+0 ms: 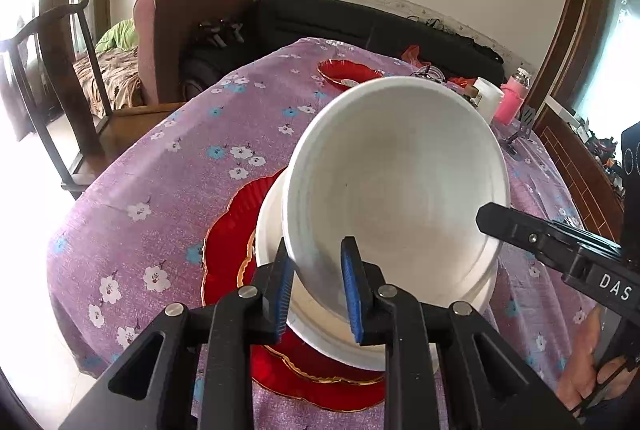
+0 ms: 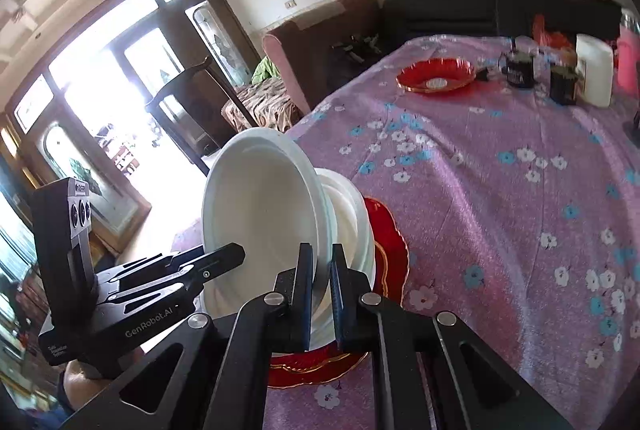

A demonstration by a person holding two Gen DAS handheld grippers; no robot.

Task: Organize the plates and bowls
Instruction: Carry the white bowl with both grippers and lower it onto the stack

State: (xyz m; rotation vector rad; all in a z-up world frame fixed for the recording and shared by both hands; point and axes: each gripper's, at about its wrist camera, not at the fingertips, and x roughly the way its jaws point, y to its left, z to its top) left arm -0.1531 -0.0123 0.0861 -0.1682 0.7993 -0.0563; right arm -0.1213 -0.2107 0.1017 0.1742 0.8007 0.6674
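A white bowl [image 1: 396, 182] [image 2: 264, 214] is tilted above a second white bowl [image 1: 272, 226] [image 2: 356, 230]. That lower bowl rests on stacked red plates [image 1: 228, 230] [image 2: 390, 242] on the purple flowered tablecloth [image 1: 168, 190]. My left gripper [image 1: 316, 290] is shut on the near rim of the tilted bowl. My right gripper [image 2: 322, 294] is shut on the same bowl's rim at the other side; it shows in the left wrist view [image 1: 496, 220]. The left gripper shows in the right wrist view [image 2: 216, 266]. Another red plate [image 1: 348, 72] [image 2: 436, 74] lies at the table's far end.
A white container [image 2: 596, 70] [image 1: 490, 98], a pink bottle [image 1: 510, 102] [image 2: 628, 58] and dark jars [image 2: 520, 66] stand at the far end. A dark wooden chair [image 1: 52, 78], an armchair [image 1: 168, 34] and a black sofa [image 1: 360, 26] stand beyond the table.
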